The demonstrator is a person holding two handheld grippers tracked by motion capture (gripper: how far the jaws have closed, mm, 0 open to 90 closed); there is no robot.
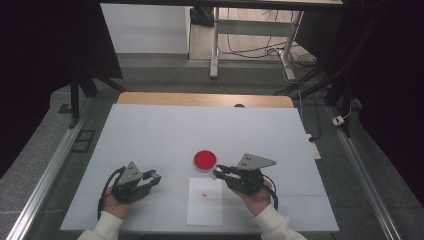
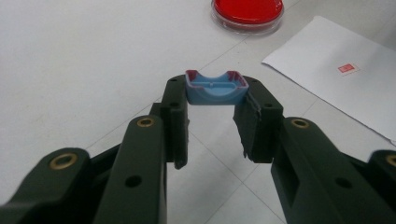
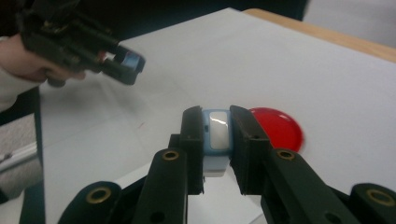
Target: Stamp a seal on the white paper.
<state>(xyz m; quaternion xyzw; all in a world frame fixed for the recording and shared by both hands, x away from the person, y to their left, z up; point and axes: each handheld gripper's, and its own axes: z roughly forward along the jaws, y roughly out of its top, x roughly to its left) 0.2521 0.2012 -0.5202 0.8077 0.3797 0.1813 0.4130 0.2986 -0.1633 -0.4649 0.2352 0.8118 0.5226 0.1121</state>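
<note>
a white counter (image 1: 150, 130) with a wooden far edge is seen in a dim room with grey flooring. a white paper sheet (image 1: 205, 202) and a round red dish (image 1: 205, 160) lie on it. a blue plastic cap (image 2: 215, 87) is clamped by the left tool (image 2: 215, 100); a pale blue-and-white piece (image 3: 215, 140) is gripped by the right tool (image 3: 215, 135) near the dish.

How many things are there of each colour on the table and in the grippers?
Red: 1, the round dish
White: 1, the paper sheet
Blue: 2, a cap piece in the left gripper and a blue-white piece in the right gripper
Total: 4
</note>
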